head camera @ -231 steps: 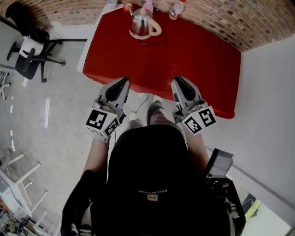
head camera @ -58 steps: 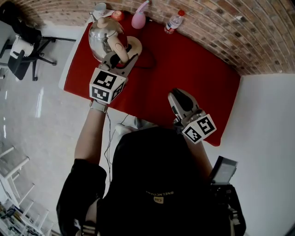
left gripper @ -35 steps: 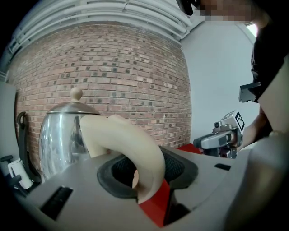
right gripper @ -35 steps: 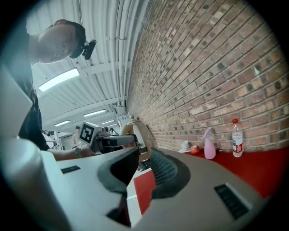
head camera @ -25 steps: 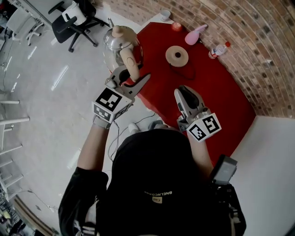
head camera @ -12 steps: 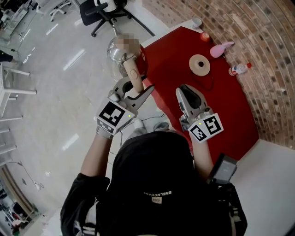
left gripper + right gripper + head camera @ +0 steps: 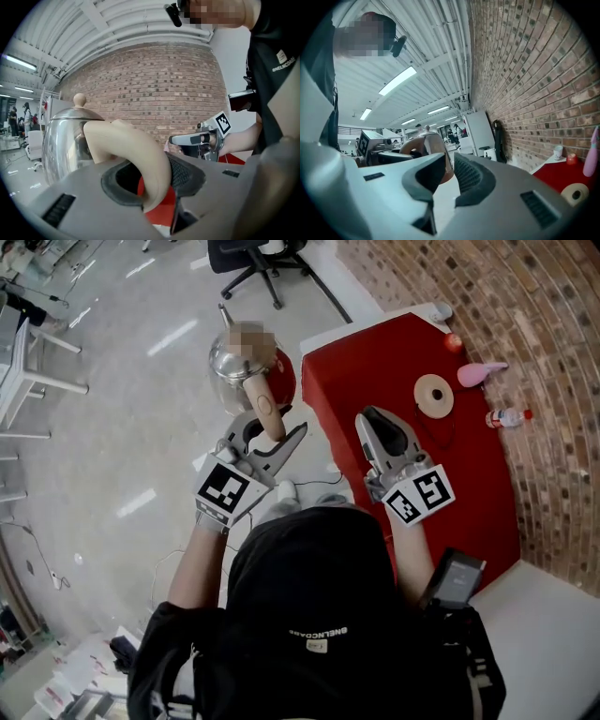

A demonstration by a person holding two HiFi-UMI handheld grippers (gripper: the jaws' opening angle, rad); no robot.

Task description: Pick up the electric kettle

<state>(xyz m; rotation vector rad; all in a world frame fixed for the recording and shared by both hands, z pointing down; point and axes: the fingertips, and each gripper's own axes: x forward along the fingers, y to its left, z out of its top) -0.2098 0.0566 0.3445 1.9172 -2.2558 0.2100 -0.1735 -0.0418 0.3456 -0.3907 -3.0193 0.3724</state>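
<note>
Pinching the kettle's beige handle (image 7: 265, 413), the left claw (image 7: 272, 427) has its jaws pressed on either side of the curved grip, as the left gripper view shows. There the handle (image 7: 136, 150) fills the gap of the left claw (image 7: 154, 183).

The steel kettle (image 7: 234, 371) hangs upright in the air, off the desk (image 7: 356, 362) and over the grey floor (image 7: 122, 427), just beside the desk's corner nearest the office chair (image 7: 272, 254). Its knobbed lid is on.

The right claw (image 7: 375, 420) hovers over the red cloth near the edge where the person stands. Its jaws are a little apart with nothing between them. In its own view the right claw (image 7: 449, 176) looks toward the kettle (image 7: 429, 140) and the left claw.

Each claw carries a cube with black-and-white square markers, left (image 7: 225, 493) and right (image 7: 419, 493).

On the desk the round beige base (image 7: 433, 395) lies bare. Along the edge by the brick wall (image 7: 553, 352) stand a cup (image 7: 441, 310), a small red thing (image 7: 455, 341), a pink thing (image 7: 480, 372) and a bottle (image 7: 509, 416) lying on its side.

Small white print on the person's black top (image 7: 312, 634) is too small to read surely.
</note>
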